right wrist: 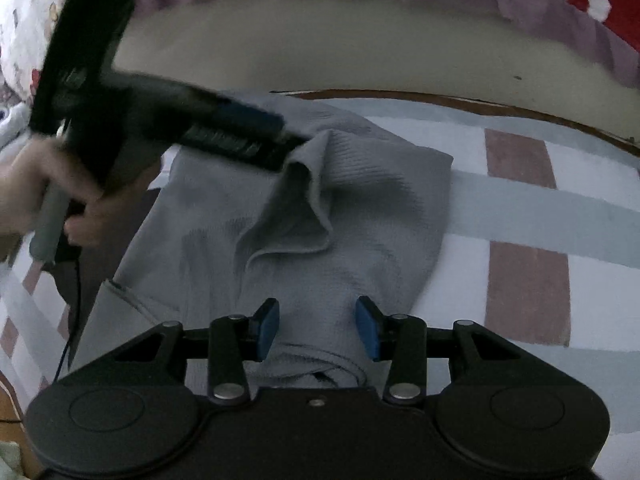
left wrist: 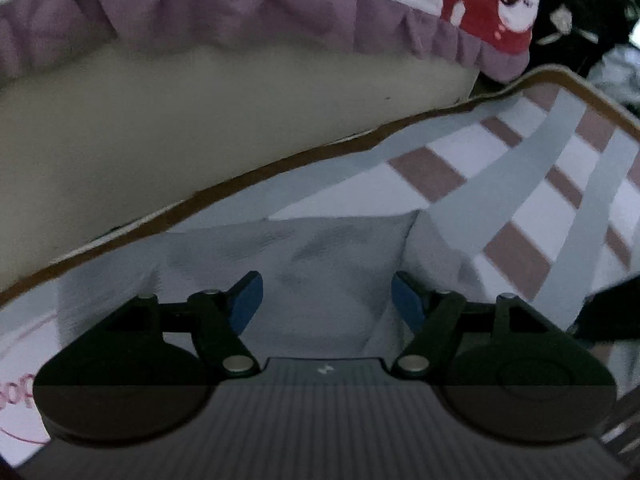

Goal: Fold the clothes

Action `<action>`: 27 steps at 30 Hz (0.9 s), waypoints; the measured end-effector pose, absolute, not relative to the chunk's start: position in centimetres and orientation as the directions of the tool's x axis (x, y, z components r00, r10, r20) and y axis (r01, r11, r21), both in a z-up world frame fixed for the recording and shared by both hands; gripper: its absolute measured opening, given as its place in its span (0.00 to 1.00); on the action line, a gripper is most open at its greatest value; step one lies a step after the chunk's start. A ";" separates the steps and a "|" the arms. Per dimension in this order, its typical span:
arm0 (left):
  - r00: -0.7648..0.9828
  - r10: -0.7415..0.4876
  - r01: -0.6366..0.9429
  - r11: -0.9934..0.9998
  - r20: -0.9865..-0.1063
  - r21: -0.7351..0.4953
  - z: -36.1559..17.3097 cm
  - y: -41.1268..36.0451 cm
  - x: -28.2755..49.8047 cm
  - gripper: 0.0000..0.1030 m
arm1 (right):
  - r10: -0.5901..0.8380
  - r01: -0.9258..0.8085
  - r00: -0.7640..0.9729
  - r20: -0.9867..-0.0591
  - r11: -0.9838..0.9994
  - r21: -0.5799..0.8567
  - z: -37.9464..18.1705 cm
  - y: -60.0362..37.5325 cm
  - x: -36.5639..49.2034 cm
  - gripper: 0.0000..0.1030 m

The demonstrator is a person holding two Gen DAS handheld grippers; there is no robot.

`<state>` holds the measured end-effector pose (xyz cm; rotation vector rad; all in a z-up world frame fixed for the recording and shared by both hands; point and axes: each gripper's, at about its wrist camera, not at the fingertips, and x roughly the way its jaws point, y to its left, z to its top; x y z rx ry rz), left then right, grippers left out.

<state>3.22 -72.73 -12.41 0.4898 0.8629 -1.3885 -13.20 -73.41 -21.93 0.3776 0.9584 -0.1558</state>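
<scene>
The grey ribbed knit garment (right wrist: 304, 236) was spread on the checked bed cover (right wrist: 528, 216), its raised fold met by the left gripper (left wrist: 326, 300), seemingly for folding, while the right gripper (right wrist: 318, 328) was held spread above its hem; both were seen parted, pinching nothing.

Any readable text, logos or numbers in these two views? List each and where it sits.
Red lettering on the white fabric at the left edge of the left wrist view: cut off by the frame, looks like "oop", not fully readable.
Small white zigzag logo on the left gripper body: a sign, no letters.
Right wrist view: no text.
</scene>
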 end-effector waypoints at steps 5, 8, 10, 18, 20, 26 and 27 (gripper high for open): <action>-0.110 -0.679 0.941 0.164 -0.726 -0.295 -11.0 -72.0 4.6 0.68 | 0.031 0.275 0.566 -0.824 0.935 0.223 -22.1 -73.0 -13.3 0.47; -0.202 -0.665 0.941 0.072 -0.719 -0.331 -10.6 -71.7 4.5 0.66 | 0.024 0.263 0.568 -0.822 0.942 0.209 -22.1 -72.7 -13.3 0.47; -0.215 -0.643 0.943 0.058 -0.735 -0.327 -10.8 -71.7 4.0 0.68 | 0.044 0.245 0.592 -0.804 0.941 0.232 -21.7 -72.6 -13.2 0.48; -0.204 -0.572 0.928 0.146 -0.794 -0.343 -12.5 -72.3 3.9 0.69 | 0.105 0.201 0.605 -0.789 0.939 0.279 -22.3 -72.5 -13.2 0.49; -0.212 -0.588 0.926 0.134 -0.781 -0.353 -11.8 -72.1 4.1 0.69 | 0.163 0.153 0.593 -0.788 0.939 0.309 -22.7 -72.1 -13.0 0.49; -0.298 -0.599 0.898 0.088 -0.743 -0.431 -9.9 -71.0 4.8 0.74 | 0.275 0.093 0.560 -0.782 0.917 0.389 -23.4 -71.9 -12.7 0.49; -0.296 -0.597 0.899 0.089 -0.745 -0.428 -10.0 -71.1 4.6 0.74 | 0.283 0.091 0.558 -0.780 0.914 0.396 -23.5 -72.0 -12.6 0.49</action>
